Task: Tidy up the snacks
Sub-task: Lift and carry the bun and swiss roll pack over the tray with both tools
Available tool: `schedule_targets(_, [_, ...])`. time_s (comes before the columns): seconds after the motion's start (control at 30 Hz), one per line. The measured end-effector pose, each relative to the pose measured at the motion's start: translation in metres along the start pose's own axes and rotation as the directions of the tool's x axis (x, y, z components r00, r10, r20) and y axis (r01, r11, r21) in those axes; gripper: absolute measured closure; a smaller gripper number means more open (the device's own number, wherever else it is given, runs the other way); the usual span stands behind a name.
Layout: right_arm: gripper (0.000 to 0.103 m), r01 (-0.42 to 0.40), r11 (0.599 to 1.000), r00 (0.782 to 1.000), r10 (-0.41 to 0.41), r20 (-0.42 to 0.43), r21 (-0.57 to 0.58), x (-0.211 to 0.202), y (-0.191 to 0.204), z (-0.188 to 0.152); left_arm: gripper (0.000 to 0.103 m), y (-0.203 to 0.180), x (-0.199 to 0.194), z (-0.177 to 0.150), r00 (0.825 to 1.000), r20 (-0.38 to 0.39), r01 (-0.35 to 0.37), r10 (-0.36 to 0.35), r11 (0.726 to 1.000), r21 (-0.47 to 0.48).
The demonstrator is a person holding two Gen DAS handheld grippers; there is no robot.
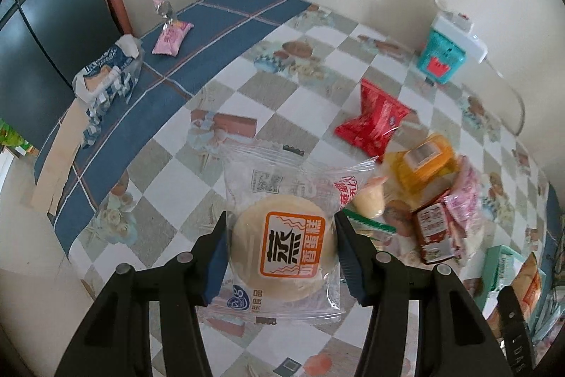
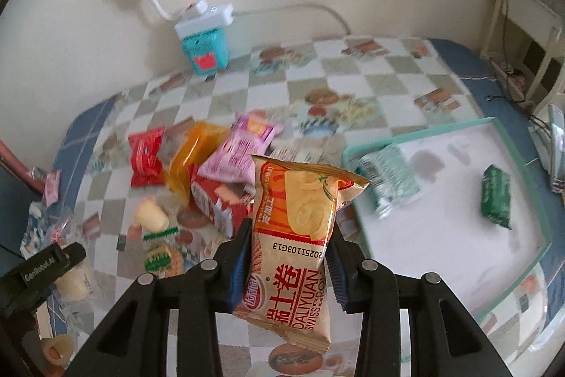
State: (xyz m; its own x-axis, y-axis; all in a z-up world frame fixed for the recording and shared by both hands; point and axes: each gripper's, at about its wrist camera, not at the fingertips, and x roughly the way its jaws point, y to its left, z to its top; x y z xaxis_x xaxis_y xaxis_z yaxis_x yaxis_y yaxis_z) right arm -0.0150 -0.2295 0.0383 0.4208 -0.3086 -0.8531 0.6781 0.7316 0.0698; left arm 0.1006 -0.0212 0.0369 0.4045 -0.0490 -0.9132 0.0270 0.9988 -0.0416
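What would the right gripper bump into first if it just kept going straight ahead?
Probably the pile of snacks, most likely the pink packet just beyond the Swiss roll packet that the right gripper holds. Depth is hard to judge here.

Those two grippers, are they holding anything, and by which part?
Left gripper clamps the clear-wrapped steamed cake across its round sides. Right gripper grips the orange Swiss roll packet around its middle.

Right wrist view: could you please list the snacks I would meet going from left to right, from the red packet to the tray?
Red packet → orange packet → Swiss roll pack in the right claw → pale green-striped packet → dark green packet.
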Motion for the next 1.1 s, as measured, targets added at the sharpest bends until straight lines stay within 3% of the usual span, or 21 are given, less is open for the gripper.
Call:
schedule_targets(0.3, [0.062, 0.043, 0.994, 0.997, -0.049, 0.056, 0.099, -0.028, -0.050, 0.016, 0.046, -0.015, -0.023, -0.006, 0.999, 0.047, 0.017, -0.017, 1.000, 0.013])
schedule_targets(0.67, [0.062, 0.104, 0.966, 0.988, -0.129, 0.090, 0.237, -0.049, -0.127, 0.025, 0.046, -0.064, -0.045, -0.026, 0.996, 0.074, 0.044, -0.053, 0.992, 0.119])
schedule_targets(1.1, [0.062, 0.173, 0.897, 0.971, -0.225, 0.085, 0.407, -0.065, -0.219, 0.020, 0.046, -0.147, -0.069, -0.068, 0.990, 0.074, 0.088, -0.117, 0.944, 0.318])
